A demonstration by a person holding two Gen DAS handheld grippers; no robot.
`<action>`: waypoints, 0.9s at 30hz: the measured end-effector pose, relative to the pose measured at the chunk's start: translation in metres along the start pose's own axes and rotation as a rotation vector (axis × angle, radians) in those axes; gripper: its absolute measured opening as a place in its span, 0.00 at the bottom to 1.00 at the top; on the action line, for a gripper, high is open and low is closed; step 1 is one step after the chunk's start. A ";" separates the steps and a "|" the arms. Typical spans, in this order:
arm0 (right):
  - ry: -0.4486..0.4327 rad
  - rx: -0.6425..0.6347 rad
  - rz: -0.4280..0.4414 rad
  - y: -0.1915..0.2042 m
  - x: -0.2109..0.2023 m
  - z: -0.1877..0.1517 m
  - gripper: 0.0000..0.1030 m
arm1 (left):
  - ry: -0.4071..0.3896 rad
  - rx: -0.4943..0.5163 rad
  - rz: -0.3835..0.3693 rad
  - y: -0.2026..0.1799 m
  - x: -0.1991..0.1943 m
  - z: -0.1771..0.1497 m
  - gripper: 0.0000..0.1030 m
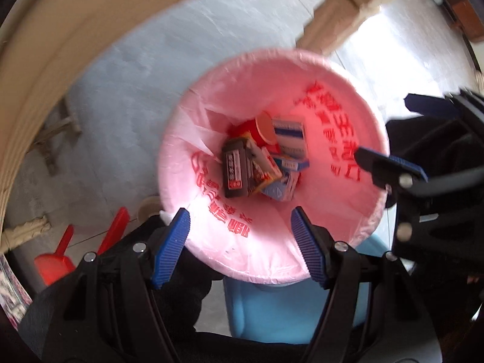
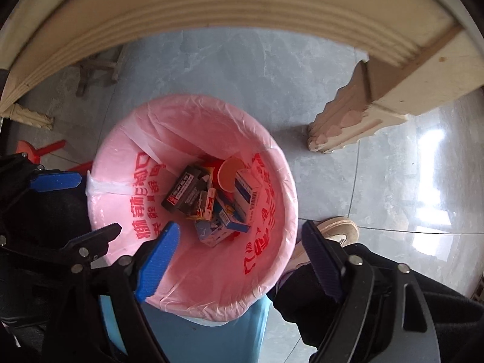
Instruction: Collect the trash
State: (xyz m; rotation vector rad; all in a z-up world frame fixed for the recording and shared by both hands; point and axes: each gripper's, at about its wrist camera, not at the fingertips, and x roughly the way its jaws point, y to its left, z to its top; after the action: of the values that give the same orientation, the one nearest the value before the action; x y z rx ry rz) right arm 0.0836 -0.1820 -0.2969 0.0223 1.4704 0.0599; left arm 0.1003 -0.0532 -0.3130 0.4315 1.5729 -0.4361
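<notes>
A blue bin [image 1: 272, 308] [image 2: 211, 341] lined with a pink bag [image 1: 332, 211] [image 2: 211, 272] printed in red stands on the floor right below both grippers. At its bottom lies a heap of trash: a dark box [image 1: 234, 166] [image 2: 181, 190], a red paper cup [image 1: 263, 127] [image 2: 227, 175] and several blue-and-white cartons [image 1: 289, 139] [image 2: 248, 193]. My left gripper [image 1: 239, 214] [image 2: 93, 204] hangs open over the near rim with nothing between its blue pads. My right gripper [image 2: 240, 225] [image 1: 384, 127] is open above the bag, also with nothing in it.
A cream carved table edge [image 2: 242, 9] arcs over the far side, and its leg [image 2: 341, 127] [image 1: 326, 21] stands right of the bin. Red plastic ware [image 1: 54, 266] [image 2: 36, 151] lies to the left. A person's shoe [image 2: 338, 227] rests beside the bin on grey tiles [image 2: 242, 66].
</notes>
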 end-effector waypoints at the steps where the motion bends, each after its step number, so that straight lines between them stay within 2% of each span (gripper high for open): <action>1: -0.023 0.010 -0.015 -0.001 -0.008 -0.002 0.85 | -0.023 -0.023 0.001 -0.001 -0.008 -0.003 0.66; 5: -0.099 0.042 -0.060 -0.006 -0.038 -0.013 0.86 | -0.096 -0.110 -0.016 -0.004 -0.033 -0.018 0.66; 9: -0.174 0.049 -0.142 -0.009 -0.066 -0.025 0.86 | -0.177 -0.216 0.016 -0.009 -0.062 -0.031 0.66; 16: -0.320 0.102 -0.183 -0.015 -0.128 -0.044 0.87 | -0.325 -0.354 0.017 -0.013 -0.119 -0.051 0.66; 19: -0.388 0.114 -0.222 -0.013 -0.156 -0.053 0.94 | -0.393 -0.380 0.035 -0.019 -0.145 -0.061 0.67; 25: -0.537 0.143 -0.262 -0.010 -0.209 -0.074 0.93 | -0.529 -0.420 0.079 -0.032 -0.197 -0.082 0.67; 27: -0.576 0.153 -0.269 -0.009 -0.224 -0.079 0.93 | -0.569 -0.431 0.096 -0.035 -0.214 -0.089 0.70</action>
State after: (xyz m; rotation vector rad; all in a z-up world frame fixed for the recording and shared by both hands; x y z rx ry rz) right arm -0.0171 -0.2050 -0.0830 -0.0324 0.8887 -0.2595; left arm 0.0155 -0.0389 -0.0949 0.0365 1.0445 -0.1167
